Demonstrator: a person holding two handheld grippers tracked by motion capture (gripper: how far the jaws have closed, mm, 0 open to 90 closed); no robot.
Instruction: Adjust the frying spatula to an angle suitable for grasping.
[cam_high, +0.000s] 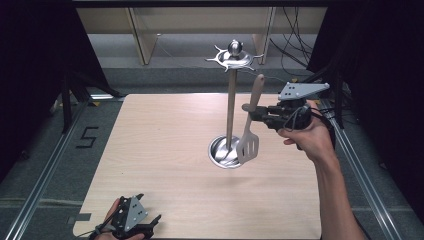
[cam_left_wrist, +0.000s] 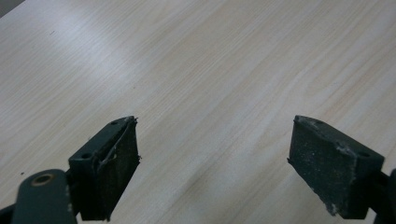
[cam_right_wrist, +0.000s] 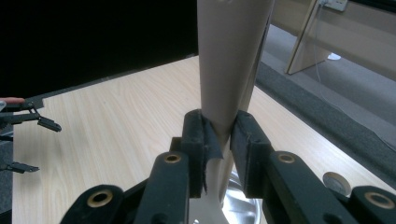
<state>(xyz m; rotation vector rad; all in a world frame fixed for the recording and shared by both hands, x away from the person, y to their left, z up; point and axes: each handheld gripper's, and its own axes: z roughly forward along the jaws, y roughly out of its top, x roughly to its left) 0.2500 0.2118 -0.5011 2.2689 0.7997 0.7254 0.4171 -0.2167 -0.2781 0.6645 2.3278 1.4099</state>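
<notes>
My right gripper (cam_high: 248, 109) is clamped on the beige handle of a slotted spatula (cam_high: 250, 131), its two jaws pressing the handle from either side a little below the handle's middle; in the right gripper view the handle (cam_right_wrist: 232, 60) rises straight up out of the jaws. The spatula hangs nearly upright, long axis close to vertical with a slight lean: handle tip above the gripper, slotted metal blade below it. The blade sits low in front of the round steel base (cam_high: 223, 151) of a utensil stand, whether touching it I cannot tell. The stand's pole (cam_high: 230, 107) rises just beside the spatula, on the side away from my gripper's body, and carries a ring of hooks (cam_high: 233, 57) with a ball knob on top, higher than the handle tip. My right hand (cam_high: 309, 136) grips the tool from behind, forearm reaching in from the near table edge, gripper held level and raised above the wooden table (cam_high: 160, 150), grey plate on top.

My left gripper (cam_high: 135, 223) rests at the near edge of the table, well apart from spatula and stand, jaws spread wide with bare wood (cam_left_wrist: 210, 84) between them and holding nothing.
</notes>
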